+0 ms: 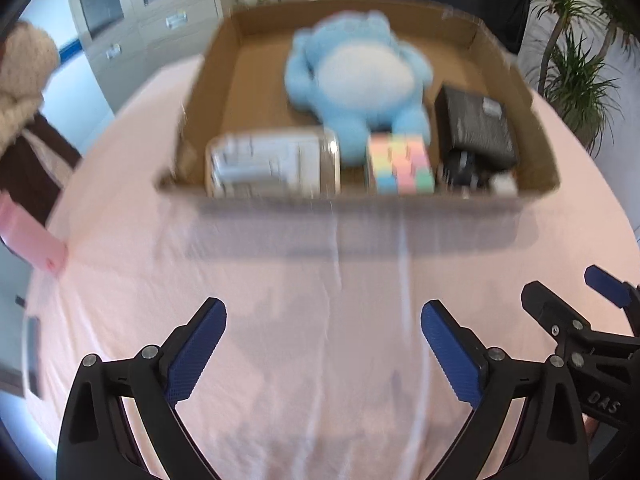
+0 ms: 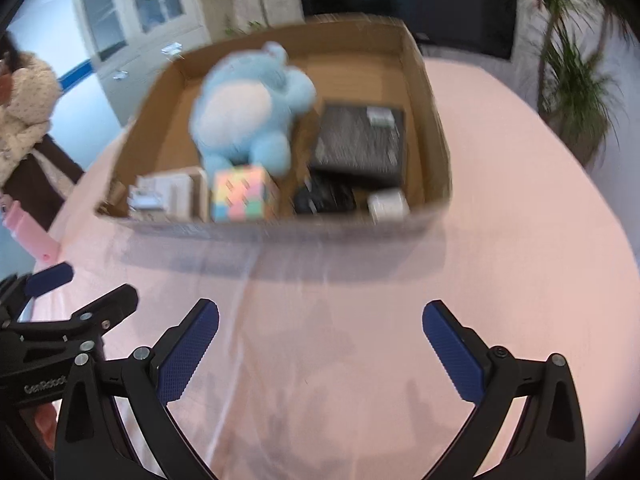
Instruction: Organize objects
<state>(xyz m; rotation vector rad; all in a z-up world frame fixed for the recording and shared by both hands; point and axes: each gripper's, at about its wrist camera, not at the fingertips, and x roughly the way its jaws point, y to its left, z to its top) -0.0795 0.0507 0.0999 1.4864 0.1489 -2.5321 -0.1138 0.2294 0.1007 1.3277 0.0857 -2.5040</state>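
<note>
A shallow cardboard box [image 1: 208, 76] [image 2: 434, 120] sits on the pink tablecloth. Inside lie a blue plush toy [image 1: 360, 76] [image 2: 248, 108], a pastel cube [image 1: 402, 164] [image 2: 244, 194], a clear plastic case [image 1: 272, 164] [image 2: 168, 196], a black box [image 1: 474, 124] [image 2: 360, 140], a small black item [image 2: 324, 198] and a white item [image 2: 388, 206]. My left gripper [image 1: 324, 344] is open and empty above the cloth, short of the box. My right gripper [image 2: 320, 344] is open and empty beside it. Both views are motion-blurred.
A person in a cream sweater [image 1: 20, 80] [image 2: 24, 108] stands at the left, with a pink object [image 1: 32, 240] [image 2: 32, 236] at the table edge. Potted plants [image 1: 576, 68] [image 2: 576, 80] stand at the right. A grey cabinet [image 1: 152, 12] is behind.
</note>
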